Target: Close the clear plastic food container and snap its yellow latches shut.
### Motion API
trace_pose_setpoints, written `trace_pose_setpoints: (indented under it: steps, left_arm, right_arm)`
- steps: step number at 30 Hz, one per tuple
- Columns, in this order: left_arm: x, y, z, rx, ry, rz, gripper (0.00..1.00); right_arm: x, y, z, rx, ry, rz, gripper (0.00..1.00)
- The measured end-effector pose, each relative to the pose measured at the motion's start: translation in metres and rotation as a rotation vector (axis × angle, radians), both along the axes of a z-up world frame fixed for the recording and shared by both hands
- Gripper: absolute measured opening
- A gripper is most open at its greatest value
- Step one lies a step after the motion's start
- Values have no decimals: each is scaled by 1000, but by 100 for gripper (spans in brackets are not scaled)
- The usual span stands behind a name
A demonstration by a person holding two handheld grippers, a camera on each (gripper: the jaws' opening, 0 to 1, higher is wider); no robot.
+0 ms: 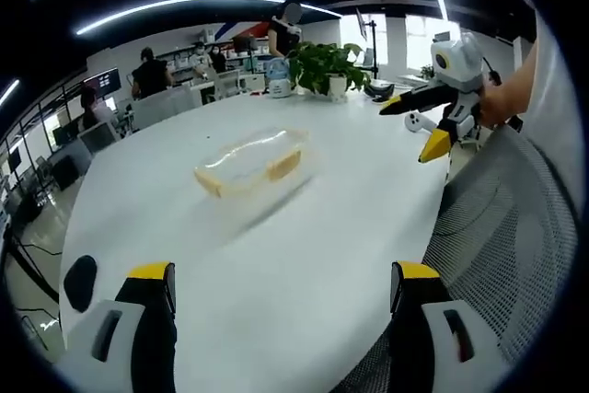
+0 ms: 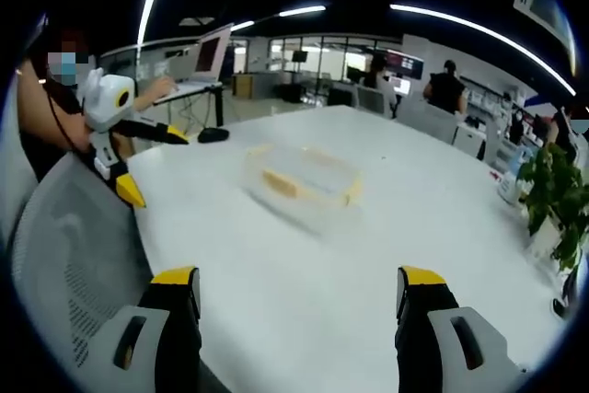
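A clear plastic food container [image 1: 253, 165] with yellow latches [image 1: 283, 165] lies on the white table [image 1: 304, 255], blurred by motion. My left gripper [image 1: 281, 287] is open, well short of it, nothing between its yellow-tipped jaws. The right gripper [image 1: 419, 126] comes in from the right, held by a hand, jaws apart, off the table's edge. In the right gripper view the container [image 2: 302, 181] lies ahead at mid-table, a yellow latch [image 2: 281, 184] on its near side. My right gripper [image 2: 299, 292] is open and away from it. The left gripper [image 2: 138, 158] shows at the left, open.
A grey mesh chair back [image 1: 502, 227] stands by the table's near edge, also the chair [image 2: 64, 255]. A potted plant [image 1: 327, 66] and small items stand at the table's far end; plant [image 2: 552, 200]. A laptop [image 2: 198, 71] and mouse [image 2: 213, 135] lie near a seated person. Other people work at desks behind.
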State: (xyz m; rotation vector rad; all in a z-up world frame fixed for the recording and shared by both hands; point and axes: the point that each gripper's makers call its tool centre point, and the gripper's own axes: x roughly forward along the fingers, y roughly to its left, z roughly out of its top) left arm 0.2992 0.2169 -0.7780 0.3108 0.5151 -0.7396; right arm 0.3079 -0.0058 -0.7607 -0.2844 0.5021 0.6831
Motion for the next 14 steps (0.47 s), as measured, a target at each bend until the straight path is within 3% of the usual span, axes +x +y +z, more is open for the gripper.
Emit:
trace_pose_setpoints:
  steps: [14]
  left_arm:
    - [1,2,-1,-31,7,15,99]
  right_arm:
    - [0,-5,-3,2,11,-14,90]
